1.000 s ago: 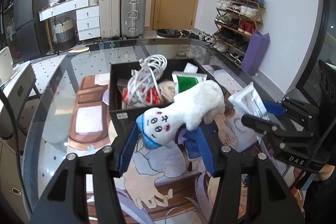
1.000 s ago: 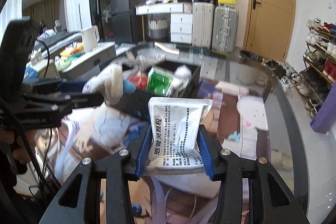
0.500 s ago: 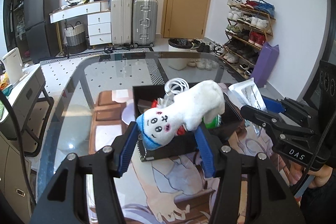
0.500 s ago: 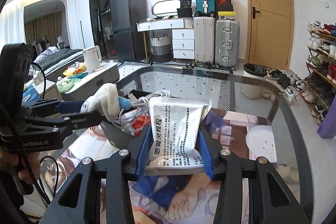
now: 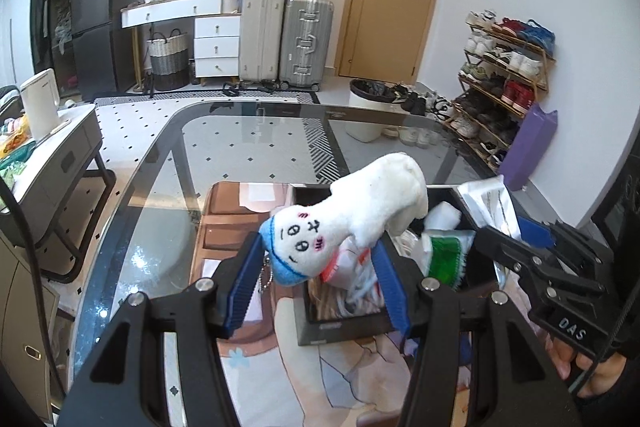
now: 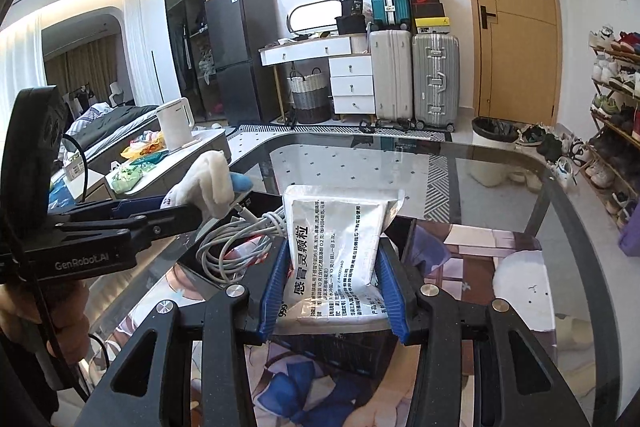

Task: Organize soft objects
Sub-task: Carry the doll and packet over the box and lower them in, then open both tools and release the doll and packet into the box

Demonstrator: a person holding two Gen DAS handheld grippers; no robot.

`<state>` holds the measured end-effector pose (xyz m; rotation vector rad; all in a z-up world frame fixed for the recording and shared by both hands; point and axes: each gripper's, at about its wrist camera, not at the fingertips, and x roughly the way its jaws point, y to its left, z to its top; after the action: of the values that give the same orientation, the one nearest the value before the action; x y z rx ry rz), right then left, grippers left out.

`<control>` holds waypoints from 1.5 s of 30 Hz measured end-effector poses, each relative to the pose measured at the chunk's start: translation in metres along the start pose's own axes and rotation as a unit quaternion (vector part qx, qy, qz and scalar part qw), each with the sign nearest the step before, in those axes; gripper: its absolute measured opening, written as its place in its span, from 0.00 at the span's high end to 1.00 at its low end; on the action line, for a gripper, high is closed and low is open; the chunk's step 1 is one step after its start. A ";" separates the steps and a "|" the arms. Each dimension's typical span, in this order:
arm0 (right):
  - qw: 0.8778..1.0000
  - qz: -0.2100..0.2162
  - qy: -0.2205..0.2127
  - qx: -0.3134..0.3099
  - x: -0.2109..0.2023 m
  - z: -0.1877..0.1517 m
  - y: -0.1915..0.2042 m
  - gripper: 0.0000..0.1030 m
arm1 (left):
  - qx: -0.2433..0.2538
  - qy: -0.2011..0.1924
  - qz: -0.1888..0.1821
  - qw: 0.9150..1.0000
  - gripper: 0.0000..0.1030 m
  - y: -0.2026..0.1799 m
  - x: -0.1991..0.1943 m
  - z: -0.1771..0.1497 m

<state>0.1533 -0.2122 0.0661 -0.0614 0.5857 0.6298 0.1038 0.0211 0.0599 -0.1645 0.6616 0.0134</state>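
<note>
The white plush toy point(image 5: 360, 215) covers the far left corner of the black box point(image 5: 344, 327) and much of what lies in it; the items beneath it are blurred and cannot be told apart. In the right wrist view the silver sachet point(image 6: 340, 247) hides the middle of the box, and only the toy's pale end and a bit of blue show beside the coiled white cable point(image 6: 240, 239). The small print on the sachet is too fine to read. The desk point(image 5: 248, 147) is cut off by the lower edge.
</note>
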 end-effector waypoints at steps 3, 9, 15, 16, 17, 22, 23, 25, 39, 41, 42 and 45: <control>1.000 0.002 0.004 0.006 0.008 -0.001 -0.001 0.57 | -0.009 0.004 0.004 1.000 0.47 0.004 0.010 0.000; 1.000 -0.001 0.010 0.000 0.023 -0.001 0.002 0.57 | -0.017 0.010 0.006 1.000 0.47 0.007 0.026 0.001; 1.000 -0.012 0.009 -0.005 0.033 -0.003 0.001 0.57 | -0.006 0.015 0.004 1.000 0.47 0.001 0.035 0.000; 1.000 -0.013 0.008 -0.008 0.033 -0.004 0.000 0.57 | -0.003 0.015 0.003 1.000 0.47 0.001 0.035 0.000; 1.000 -0.015 0.008 -0.011 0.034 -0.004 0.001 0.57 | -0.001 0.016 0.000 1.000 0.47 0.000 0.035 0.000; 0.999 -0.030 0.009 -0.029 0.040 -0.006 0.005 0.57 | 0.011 0.024 -0.011 1.000 0.47 -0.010 0.036 -0.003; 0.999 -0.029 0.010 -0.035 0.040 -0.007 0.006 0.55 | 0.015 0.024 -0.009 1.000 0.47 -0.012 0.037 -0.004; 0.999 -0.029 0.009 -0.041 0.039 -0.008 0.008 0.52 | 0.023 0.023 -0.004 0.999 0.46 -0.016 0.037 -0.004; 0.997 -0.053 -0.012 -0.059 0.009 -0.021 0.001 0.19 | 0.030 0.038 0.003 0.999 0.21 -0.018 0.029 -0.009; 0.997 -0.053 -0.013 -0.060 0.006 -0.022 0.001 0.18 | 0.031 0.036 0.005 0.999 0.19 -0.018 0.026 -0.009; 0.997 -0.053 -0.013 -0.060 0.005 -0.023 0.002 0.18 | 0.032 0.036 0.006 0.999 0.18 -0.018 0.024 -0.010; 0.997 -0.050 -0.016 -0.062 0.000 -0.025 0.002 0.11 | 0.038 0.031 0.012 0.999 0.11 -0.019 0.020 -0.014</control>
<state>0.1403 -0.2163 0.0452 -0.1963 0.5094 0.5688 0.1121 -0.0008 0.0400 -0.0840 0.7246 0.0055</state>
